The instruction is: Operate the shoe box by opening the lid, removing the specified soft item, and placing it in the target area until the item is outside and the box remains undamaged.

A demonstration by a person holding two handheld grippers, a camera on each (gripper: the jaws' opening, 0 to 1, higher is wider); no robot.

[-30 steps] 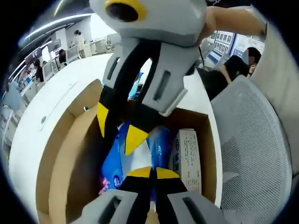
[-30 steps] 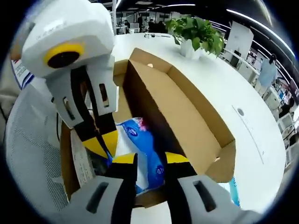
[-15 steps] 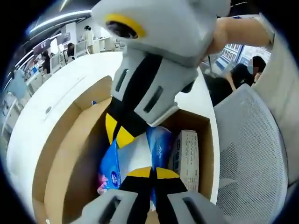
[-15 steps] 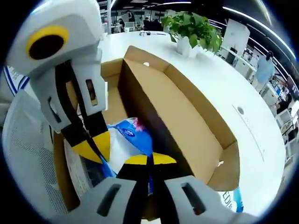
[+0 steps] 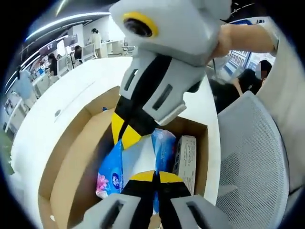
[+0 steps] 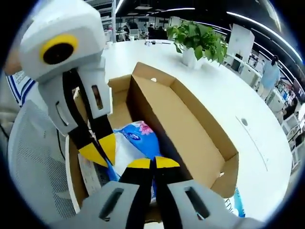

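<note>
Both grippers lifted slightly, left gripper [image 5: 153, 177] and right gripper [image 6: 152, 163] pinched on soft, light tissue pack [image 5: 143, 160] in shoe box [image 5: 62, 157]; grip crinkly wrapper's edge.

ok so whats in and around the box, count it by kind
cardboard shoe box, lid open: 1
blue and white soft pack, in the box: 1
white printed carton, in the box: 1
potted plant, on the table: 1
mesh chair, beside the box: 1
total: 5
</note>
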